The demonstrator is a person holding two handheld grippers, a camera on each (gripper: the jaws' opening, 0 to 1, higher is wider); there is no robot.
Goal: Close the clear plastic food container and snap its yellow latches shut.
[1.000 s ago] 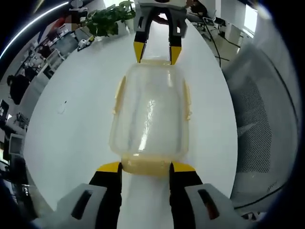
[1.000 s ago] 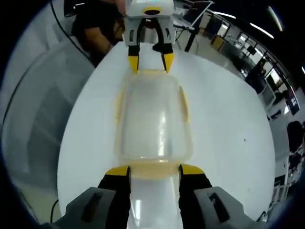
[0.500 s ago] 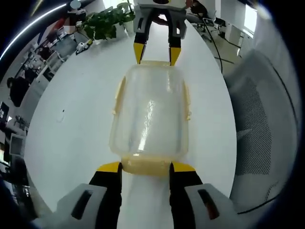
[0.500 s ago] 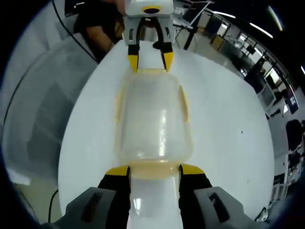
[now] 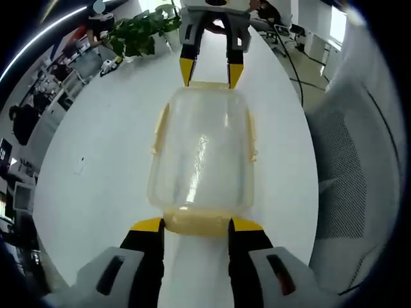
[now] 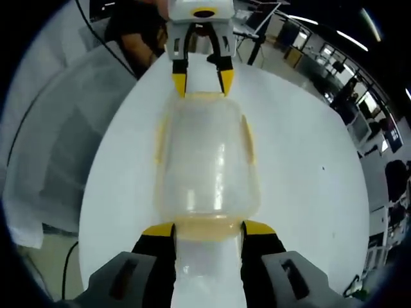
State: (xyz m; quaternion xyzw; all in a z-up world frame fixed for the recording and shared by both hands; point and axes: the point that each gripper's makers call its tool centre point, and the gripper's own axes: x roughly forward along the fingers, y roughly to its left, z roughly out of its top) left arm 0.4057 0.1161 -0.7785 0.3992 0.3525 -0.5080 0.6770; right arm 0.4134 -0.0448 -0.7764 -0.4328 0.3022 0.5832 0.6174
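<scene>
A clear plastic food container (image 5: 202,154) with its lid on lies lengthwise over the white table (image 5: 96,128). Pale yellow side latches (image 5: 159,128) run along its long edges. My left gripper (image 5: 196,224) has its yellow-tipped jaws set against the near yellow end latch (image 5: 196,218), gripping that end. At the far end, my right gripper (image 5: 210,72) clasps the opposite latch. In the right gripper view the container (image 6: 205,160) runs from the right gripper (image 6: 209,229) up to the left gripper (image 6: 199,82). Each end latch sits between a pair of jaws.
A leafy plant (image 5: 138,29) stands at the table's far edge. A grey mesh chair (image 5: 347,160) is close on one side of the table. A person (image 6: 131,32) is behind the left gripper. Office desks (image 6: 347,77) lie beyond.
The container stays fixed between both grippers while the table and room drift past, so container and grippers have shifted together over the table. Jaw positions are unchanged.
</scene>
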